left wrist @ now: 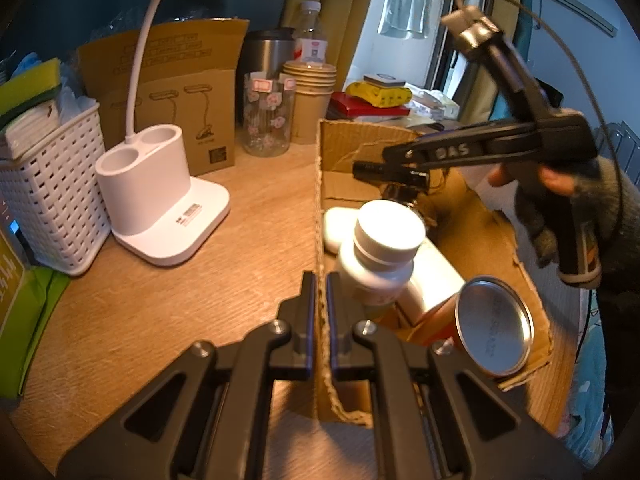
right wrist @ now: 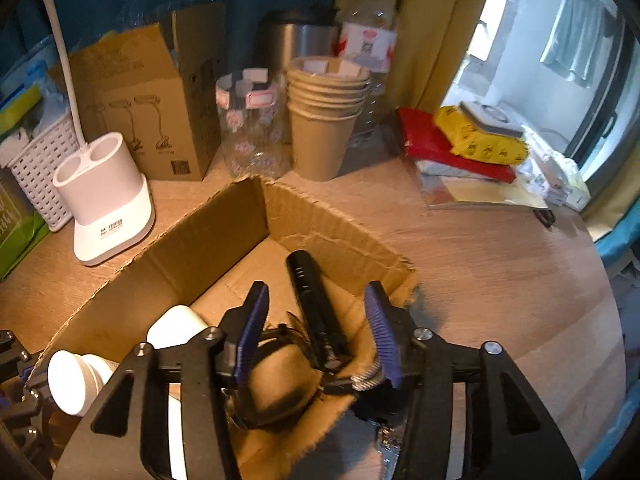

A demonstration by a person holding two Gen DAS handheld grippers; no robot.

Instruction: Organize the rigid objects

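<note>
A: Where's the black flashlight [right wrist: 314,304] sitting?

B: In the cardboard box [right wrist: 208,236] on the table [right wrist: 500,280], lying on the box floor between the spread pads of the right tongs [right wrist: 318,334]. Those tongs are open and the pads aren't touching it.

A: And the left tongs [left wrist: 320,324]?

B: Clamped on the near wall of the box; the cardboard edge runs up between the two pads.

A: What else is in the box?

B: A white bottle [left wrist: 380,256] with a ribbed cap, a small white case [left wrist: 336,228] beyond it, a round tin [left wrist: 494,326] tipped on its side, and some black-framed thing under the flashlight that I can't make out.

A: Anything around the box?

B: A white lamp base [left wrist: 160,200], a white basket [left wrist: 52,200], a stack of paper cups [right wrist: 326,116], a glass jar [right wrist: 252,120].
</note>
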